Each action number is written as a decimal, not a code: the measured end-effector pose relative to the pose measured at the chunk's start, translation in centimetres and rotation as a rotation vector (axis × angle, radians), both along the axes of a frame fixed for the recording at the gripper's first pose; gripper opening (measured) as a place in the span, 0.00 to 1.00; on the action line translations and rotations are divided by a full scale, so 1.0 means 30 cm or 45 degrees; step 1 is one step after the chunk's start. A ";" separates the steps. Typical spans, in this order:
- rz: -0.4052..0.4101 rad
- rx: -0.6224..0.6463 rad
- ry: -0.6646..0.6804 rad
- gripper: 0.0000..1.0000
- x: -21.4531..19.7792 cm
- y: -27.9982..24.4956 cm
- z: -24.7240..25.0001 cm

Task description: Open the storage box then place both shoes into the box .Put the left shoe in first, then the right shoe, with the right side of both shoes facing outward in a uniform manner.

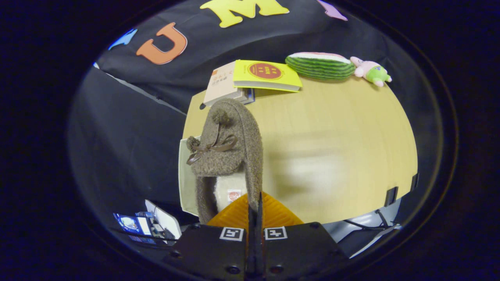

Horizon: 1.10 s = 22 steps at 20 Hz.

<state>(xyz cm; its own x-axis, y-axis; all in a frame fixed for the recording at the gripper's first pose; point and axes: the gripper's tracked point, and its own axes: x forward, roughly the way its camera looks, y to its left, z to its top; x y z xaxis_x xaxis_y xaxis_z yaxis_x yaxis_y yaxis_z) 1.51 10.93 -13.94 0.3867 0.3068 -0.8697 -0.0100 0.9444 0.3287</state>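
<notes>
One fuzzy brown shoe (228, 150) hangs pinched between the closed jaws.

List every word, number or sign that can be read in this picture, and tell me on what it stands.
Nothing can be quoted.
Yellow book: red round emblem, characters too blurred to read.
Beige book: cover print too small.
Brown shoe, pinched by the hand-held gripper: red insole mark, unreadable.

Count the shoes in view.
1. A fuzzy brown shoe with a bow hangs from the gripper, its heel rim pinched between the shut fingers, above the table edge. The second shoe may be hidden.
</notes>
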 end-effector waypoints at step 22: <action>-0.240 0.029 0.065 0.13 -0.035 0.367 -0.259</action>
<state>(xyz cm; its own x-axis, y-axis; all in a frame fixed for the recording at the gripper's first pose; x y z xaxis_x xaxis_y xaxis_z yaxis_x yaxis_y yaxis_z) 0.46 21.94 -21.72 0.3945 0.2528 -0.8834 0.1836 0.9203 0.3454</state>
